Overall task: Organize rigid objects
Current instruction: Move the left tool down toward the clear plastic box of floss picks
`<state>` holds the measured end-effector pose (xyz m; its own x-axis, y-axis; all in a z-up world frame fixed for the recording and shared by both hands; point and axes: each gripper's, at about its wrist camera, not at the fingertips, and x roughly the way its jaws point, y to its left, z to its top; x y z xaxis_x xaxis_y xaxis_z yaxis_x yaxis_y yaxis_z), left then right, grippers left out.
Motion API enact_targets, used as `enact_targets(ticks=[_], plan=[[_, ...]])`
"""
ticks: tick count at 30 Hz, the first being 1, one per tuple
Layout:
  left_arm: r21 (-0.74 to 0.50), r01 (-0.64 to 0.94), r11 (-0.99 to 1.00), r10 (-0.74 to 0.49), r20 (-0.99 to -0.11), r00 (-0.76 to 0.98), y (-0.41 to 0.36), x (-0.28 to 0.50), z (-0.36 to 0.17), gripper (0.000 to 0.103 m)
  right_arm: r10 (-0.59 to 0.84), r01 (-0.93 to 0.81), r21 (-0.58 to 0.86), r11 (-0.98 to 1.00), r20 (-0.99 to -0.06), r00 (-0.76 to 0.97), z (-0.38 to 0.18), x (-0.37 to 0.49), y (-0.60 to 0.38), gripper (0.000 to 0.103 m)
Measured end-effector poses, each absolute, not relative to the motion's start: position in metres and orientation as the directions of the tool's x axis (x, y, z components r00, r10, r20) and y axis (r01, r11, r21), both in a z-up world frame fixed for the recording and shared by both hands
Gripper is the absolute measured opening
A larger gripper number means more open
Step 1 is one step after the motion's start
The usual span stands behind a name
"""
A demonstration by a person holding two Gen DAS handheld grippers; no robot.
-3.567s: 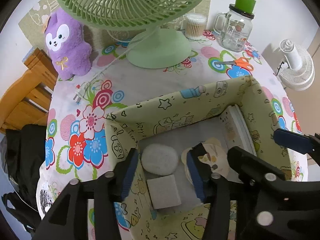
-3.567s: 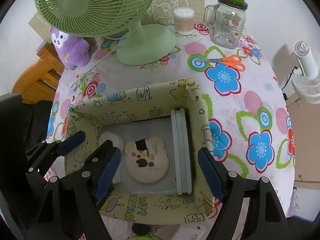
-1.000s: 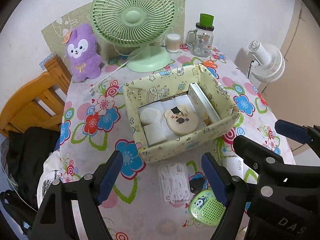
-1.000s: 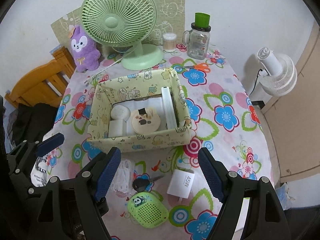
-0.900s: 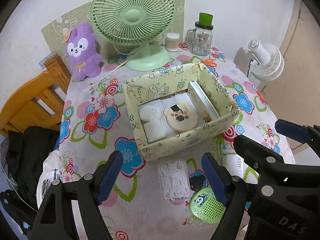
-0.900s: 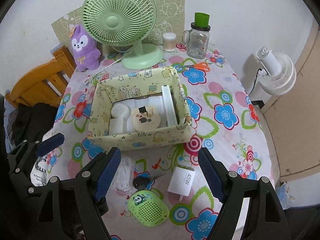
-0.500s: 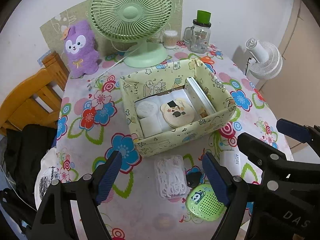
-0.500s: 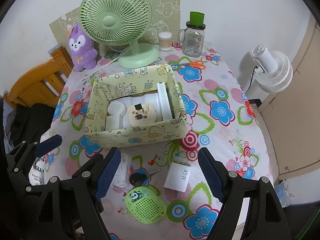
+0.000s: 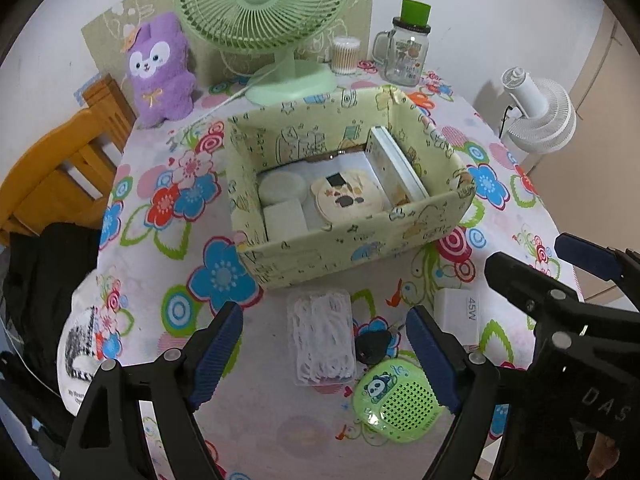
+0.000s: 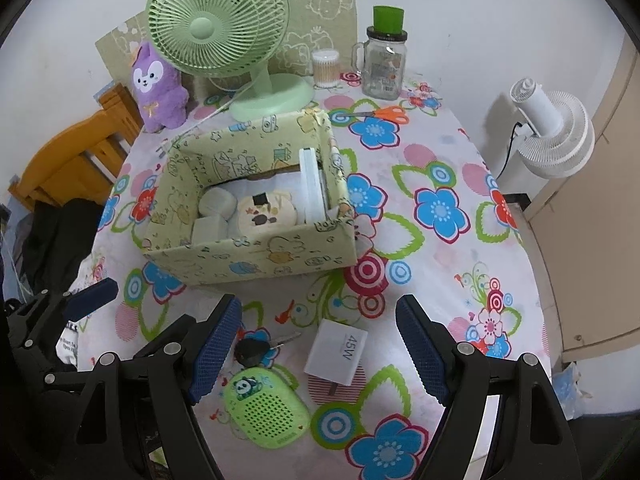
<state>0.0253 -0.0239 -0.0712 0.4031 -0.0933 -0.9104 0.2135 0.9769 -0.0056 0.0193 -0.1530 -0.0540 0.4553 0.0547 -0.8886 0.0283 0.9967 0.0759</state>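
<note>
Left wrist view showed the floral table (image 9: 168,216), then the yellow box (image 9: 344,248) mid-table, both released grippers (image 9: 324,344) (image 10: 316,344) hovering empty, the clear case (image 9: 322,336), green speaker (image 10: 266,410), white charger (image 10: 336,352) and black key (image 10: 250,350) before it.

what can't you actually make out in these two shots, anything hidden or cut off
- Floor of the yellow-green cartoon-print storage box, right wrist view: the near wall hides the lower parts of the white items inside.
- Clear plastic case of white cord: plain in the left wrist view; in the right wrist view the left gripper hides it.
- Orange-handled scissors: out of sight behind the box in the left wrist view.
- White charger block, left wrist view: partly covered by a gripper finger.
</note>
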Motion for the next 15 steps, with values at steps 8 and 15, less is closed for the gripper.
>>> enact_targets(ticks=[8,15], plan=[[-0.015,0.180,0.984,-0.081,-0.927,0.367,-0.025,0.021,-0.088,0.086,0.065,0.005,0.075,0.997,-0.901,0.430,-0.073,0.019,-0.164,0.082],[-0.016,0.153,0.988,-0.066,-0.943,0.326,-0.024,0.017,-0.107,0.086,0.074,-0.016,0.074,0.997,-0.909,0.411,-0.092,0.013,-0.168,0.082]])
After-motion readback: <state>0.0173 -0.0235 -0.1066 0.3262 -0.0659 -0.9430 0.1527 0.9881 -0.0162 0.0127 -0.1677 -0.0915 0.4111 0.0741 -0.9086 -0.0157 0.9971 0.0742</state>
